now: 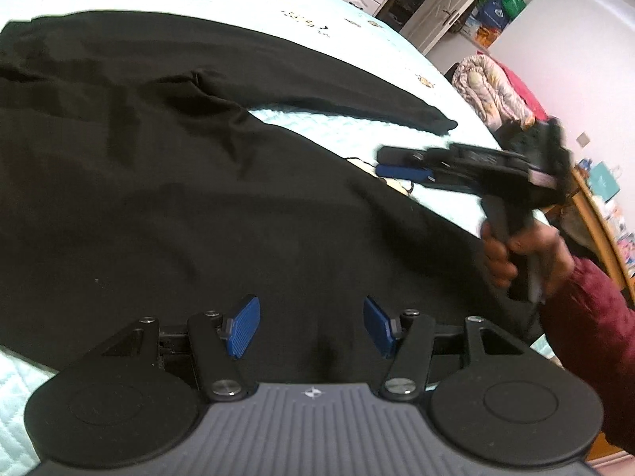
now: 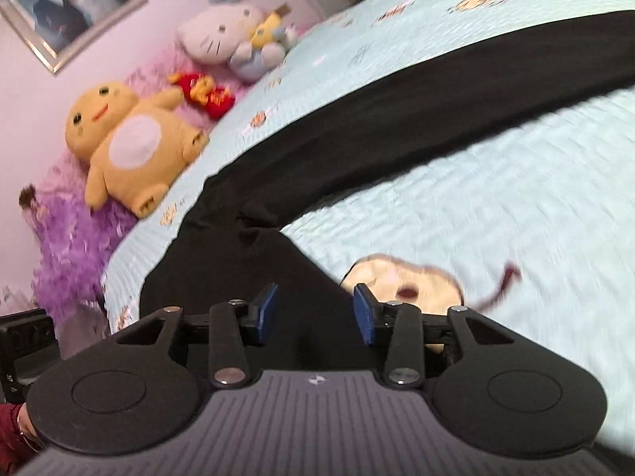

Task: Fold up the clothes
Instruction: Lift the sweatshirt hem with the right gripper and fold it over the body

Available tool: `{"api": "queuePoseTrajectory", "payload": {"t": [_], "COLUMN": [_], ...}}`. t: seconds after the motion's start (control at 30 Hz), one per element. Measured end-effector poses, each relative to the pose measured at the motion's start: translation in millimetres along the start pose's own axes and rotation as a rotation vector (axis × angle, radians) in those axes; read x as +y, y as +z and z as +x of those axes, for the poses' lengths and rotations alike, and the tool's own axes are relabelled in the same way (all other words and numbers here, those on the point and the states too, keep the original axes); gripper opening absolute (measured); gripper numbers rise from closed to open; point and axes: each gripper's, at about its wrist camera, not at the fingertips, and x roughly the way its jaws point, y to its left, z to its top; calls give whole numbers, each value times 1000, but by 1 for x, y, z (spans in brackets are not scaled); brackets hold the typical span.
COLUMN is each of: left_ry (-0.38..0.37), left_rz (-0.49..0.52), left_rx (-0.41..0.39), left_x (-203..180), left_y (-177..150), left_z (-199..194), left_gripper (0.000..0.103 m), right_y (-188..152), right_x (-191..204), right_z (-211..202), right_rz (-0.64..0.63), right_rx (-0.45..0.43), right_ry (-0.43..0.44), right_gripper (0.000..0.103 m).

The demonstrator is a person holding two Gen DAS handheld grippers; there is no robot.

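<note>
The black, soft-knit pair of trousers (image 1: 166,182) lies spread flat on the pale aqua quilted bed (image 1: 357,131), directly under and ahead of the left claw (image 1: 311,327), whose blue pads stand about half apart with nothing between them, only dark cloth beneath. One leg runs long and narrow away to that claw's upper right, ending in a cuff; the other leg's edge slants down toward the right claw (image 1: 401,164), which a hand (image 1: 524,254) in a dark red sleeve holds out to the left claw's right. In its own view the right claw (image 2: 315,313) is likewise half open and empty, hovering over the near leg's edge, the crotch just ahead. No containers are in sight. The left claw looks nearer the waist.
</note>
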Motion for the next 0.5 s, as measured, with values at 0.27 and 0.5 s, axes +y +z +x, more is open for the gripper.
{"api": "queuePoseTrajectory", "payload": {"t": [0.27,0.5], "left_ry": [-51,-39], "left_rz": [-191,-636], "left_rx": [4,-49], "left_x": [23,59], "left_y": [-16,-70], "left_z": [-35,-84], "left_gripper": [60,60], "right_y": [38,46], "right_x": [-28,-35], "right_z": [61,76], "right_rz": [15,39], "right_rx": [171,245], "right_ry": [190,323], "right_gripper": [48,48]}}
